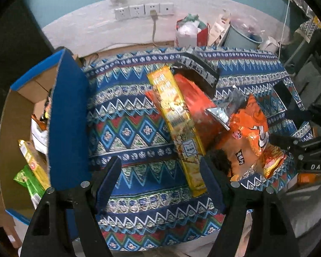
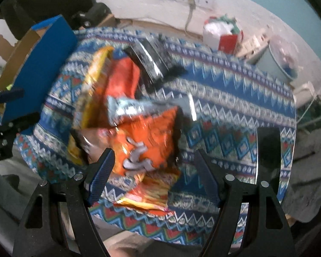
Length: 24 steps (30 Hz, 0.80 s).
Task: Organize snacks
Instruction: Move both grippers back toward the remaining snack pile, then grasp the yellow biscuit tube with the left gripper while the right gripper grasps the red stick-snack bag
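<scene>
A pile of snacks lies on the patterned tablecloth (image 1: 128, 132): a long yellow box (image 1: 177, 124), a red-orange bag (image 1: 199, 105), a black packet (image 1: 200, 70) and a crumpled orange bag (image 1: 248, 132) with a silver foil flap. My left gripper (image 1: 160, 165) hangs open over the cloth, its right finger beside the yellow box's near end. In the blurred right wrist view, my right gripper (image 2: 154, 156) is open above the orange bag (image 2: 147, 137), its pads not touching it. The yellow box (image 2: 89, 90) and black packet (image 2: 152, 62) lie beyond.
A blue cardboard box (image 1: 68, 117) stands open at the table's left edge, with a yellow box (image 1: 34, 160) and a green packet (image 1: 27, 180) inside. A dark phone (image 1: 282, 94) lies on the cloth at the right. Bags and a bin (image 1: 239, 36) stand by the wall.
</scene>
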Each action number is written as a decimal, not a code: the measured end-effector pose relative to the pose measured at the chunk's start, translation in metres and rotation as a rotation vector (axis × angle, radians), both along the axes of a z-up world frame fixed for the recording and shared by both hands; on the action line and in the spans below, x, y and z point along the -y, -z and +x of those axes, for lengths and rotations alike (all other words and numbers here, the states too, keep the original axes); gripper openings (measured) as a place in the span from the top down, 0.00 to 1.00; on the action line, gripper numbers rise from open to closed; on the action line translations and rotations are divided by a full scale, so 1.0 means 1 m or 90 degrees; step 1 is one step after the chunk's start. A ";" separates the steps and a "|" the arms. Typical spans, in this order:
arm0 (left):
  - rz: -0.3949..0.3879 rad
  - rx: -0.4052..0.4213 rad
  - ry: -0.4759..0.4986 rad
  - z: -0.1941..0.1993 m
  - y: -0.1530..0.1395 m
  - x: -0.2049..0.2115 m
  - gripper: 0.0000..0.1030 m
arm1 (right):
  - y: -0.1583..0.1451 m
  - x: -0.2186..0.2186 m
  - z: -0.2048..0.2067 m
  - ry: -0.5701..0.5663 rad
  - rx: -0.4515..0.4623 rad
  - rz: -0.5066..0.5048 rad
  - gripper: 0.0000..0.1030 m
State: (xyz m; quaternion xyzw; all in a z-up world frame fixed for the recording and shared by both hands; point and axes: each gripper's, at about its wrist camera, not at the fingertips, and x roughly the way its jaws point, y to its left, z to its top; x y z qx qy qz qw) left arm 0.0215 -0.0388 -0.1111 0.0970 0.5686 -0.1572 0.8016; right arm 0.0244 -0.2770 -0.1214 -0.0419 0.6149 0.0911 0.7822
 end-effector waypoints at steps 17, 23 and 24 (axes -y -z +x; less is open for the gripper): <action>0.018 -0.050 0.007 0.008 0.029 0.023 0.25 | 0.077 0.017 -0.021 0.015 -0.130 -0.007 0.27; 0.014 -0.054 0.001 0.014 0.032 0.028 0.25 | 0.087 0.016 -0.031 -0.015 -0.149 -0.016 0.53; 0.012 -0.054 -0.003 0.015 0.032 0.028 0.25 | 0.086 0.017 -0.033 -0.020 -0.144 -0.023 0.54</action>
